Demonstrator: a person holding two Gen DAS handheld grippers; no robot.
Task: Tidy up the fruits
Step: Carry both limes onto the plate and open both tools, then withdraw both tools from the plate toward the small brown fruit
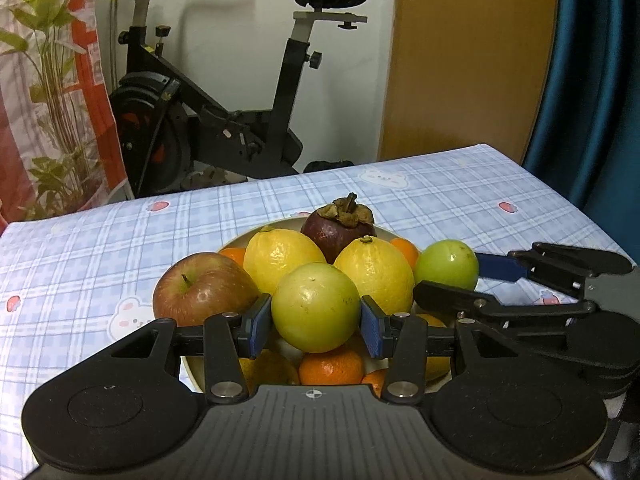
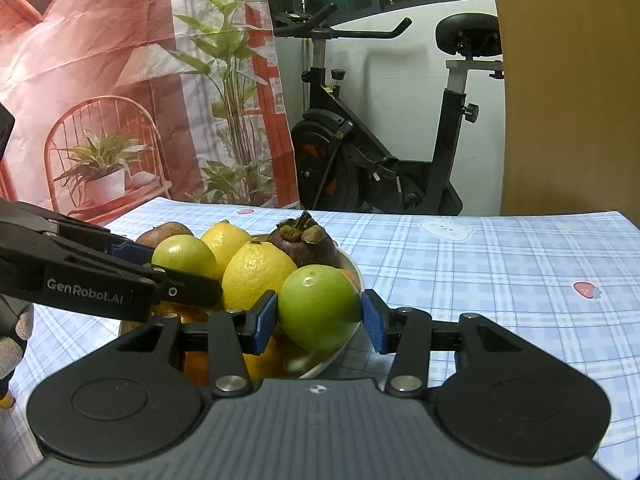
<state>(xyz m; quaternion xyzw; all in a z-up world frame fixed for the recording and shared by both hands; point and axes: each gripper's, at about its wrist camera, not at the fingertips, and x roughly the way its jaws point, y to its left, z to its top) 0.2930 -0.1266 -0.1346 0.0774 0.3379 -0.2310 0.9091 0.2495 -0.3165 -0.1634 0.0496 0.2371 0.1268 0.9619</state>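
Note:
A cream bowl (image 1: pixel 288 222) on the checked tablecloth is piled with fruit: a red apple (image 1: pixel 204 288), two lemons (image 1: pixel 282 260) (image 1: pixel 378 276), a dark mangosteen (image 1: pixel 336 228) and small oranges (image 1: pixel 332 368). My left gripper (image 1: pixel 316 320) is shut on a round green fruit (image 1: pixel 316 306) over the middle of the pile, blue pads touching both its sides. My right gripper (image 2: pixel 320 316) is shut on a second green fruit (image 2: pixel 320 306) at the bowl's right rim (image 2: pixel 320 364). Each gripper also shows in the other's view: the right gripper (image 1: pixel 448 276) and the left gripper (image 2: pixel 176 268).
The table (image 2: pixel 500 280) stretches bare to the right of the bowl, with its far edge close behind. An exercise bike (image 1: pixel 208 120) stands beyond the table. A printed backdrop (image 2: pixel 120 80) hangs at the left and a blue curtain (image 1: pixel 592 80) at the right.

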